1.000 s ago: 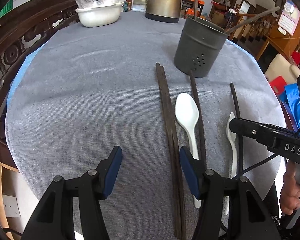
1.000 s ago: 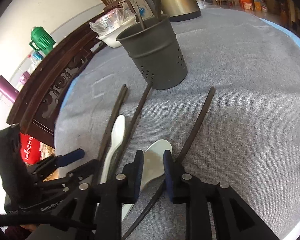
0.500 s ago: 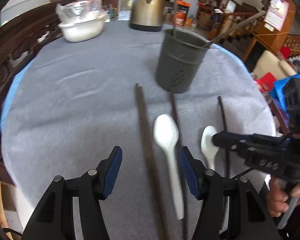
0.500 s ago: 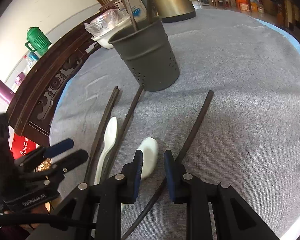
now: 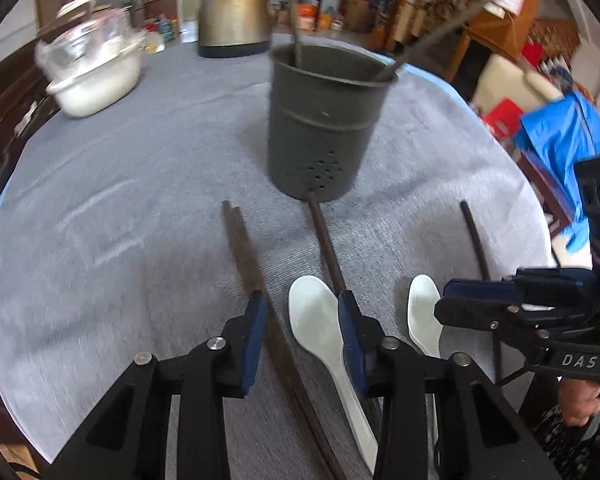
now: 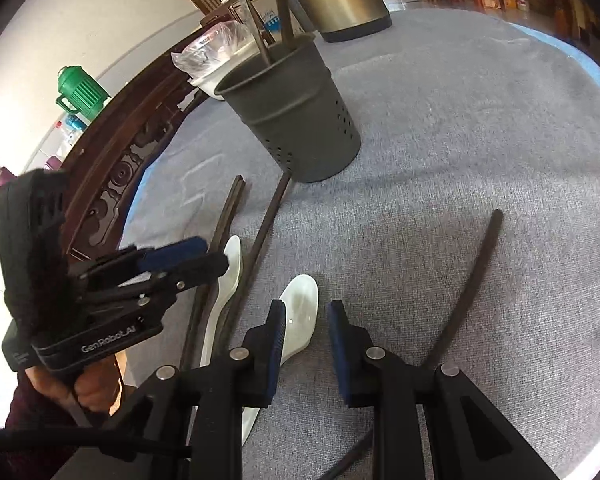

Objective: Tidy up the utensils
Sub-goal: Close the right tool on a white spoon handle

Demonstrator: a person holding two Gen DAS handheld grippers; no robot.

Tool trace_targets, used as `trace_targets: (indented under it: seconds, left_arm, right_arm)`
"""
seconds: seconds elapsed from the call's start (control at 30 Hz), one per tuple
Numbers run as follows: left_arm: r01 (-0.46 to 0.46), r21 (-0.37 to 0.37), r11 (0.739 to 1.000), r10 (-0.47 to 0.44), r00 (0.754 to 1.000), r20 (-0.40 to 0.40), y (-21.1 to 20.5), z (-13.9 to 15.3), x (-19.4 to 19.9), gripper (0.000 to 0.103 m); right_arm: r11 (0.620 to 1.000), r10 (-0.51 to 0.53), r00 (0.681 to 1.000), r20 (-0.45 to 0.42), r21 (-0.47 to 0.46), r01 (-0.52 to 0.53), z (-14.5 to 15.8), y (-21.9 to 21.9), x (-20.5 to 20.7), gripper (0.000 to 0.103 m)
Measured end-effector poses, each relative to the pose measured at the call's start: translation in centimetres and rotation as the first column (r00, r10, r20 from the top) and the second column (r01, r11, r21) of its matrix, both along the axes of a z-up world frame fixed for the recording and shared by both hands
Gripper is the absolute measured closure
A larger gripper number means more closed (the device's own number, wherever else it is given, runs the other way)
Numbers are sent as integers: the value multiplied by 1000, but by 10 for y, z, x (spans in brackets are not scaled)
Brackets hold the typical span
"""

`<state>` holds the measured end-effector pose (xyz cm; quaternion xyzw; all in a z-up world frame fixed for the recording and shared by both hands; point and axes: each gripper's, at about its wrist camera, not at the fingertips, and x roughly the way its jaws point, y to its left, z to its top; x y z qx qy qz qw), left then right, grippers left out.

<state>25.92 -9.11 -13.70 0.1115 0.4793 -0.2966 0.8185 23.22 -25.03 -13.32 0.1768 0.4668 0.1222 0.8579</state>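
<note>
Left wrist view: our left gripper (image 5: 302, 320) is closing round the white plastic spoon (image 5: 320, 328), pads not touching yet; grey perforated metal utensil holder (image 5: 324, 120) at 12 o'clock.

Right wrist view: our right gripper (image 6: 304, 332) is released, gap narrow, nothing gripped; second white plastic spoon (image 6: 298, 316) w/ bowl at the left pad, 11 o'clock.

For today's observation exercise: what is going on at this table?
A person with a gripper in each hand is sorting utensils into the holder. The left gripper is closing around a white spoon and chopsticks. The right gripper hovers open over the other spoon. Nothing is lifted yet.
</note>
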Motion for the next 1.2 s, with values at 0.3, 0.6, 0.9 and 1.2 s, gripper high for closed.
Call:
trace_targets:
  seconds: [0.3, 0.6, 0.9, 1.2]
  left_arm:
    - [28, -24, 999, -29, 999, -30, -7, -6, 11, 96]
    - [16, -82, 996, -17, 1000, -5, 9, 9, 1, 97]
    - [-2, -65, 998, 4, 999, 32, 29, 20, 1, 97]
    - [73, -59, 996, -72, 997, 15, 25, 28, -5, 65]
  right_arm:
    - [1000, -9, 1000, 7, 5, 9, 6, -4, -5, 78]
    - [1000, 6, 1000, -25, -28, -7, 2, 9, 0, 68]
    - [966, 37, 999, 16, -256, -32, 1, 45, 8, 50]
    - [933, 29, 998, 52, -359, -8, 0, 38, 11, 88]
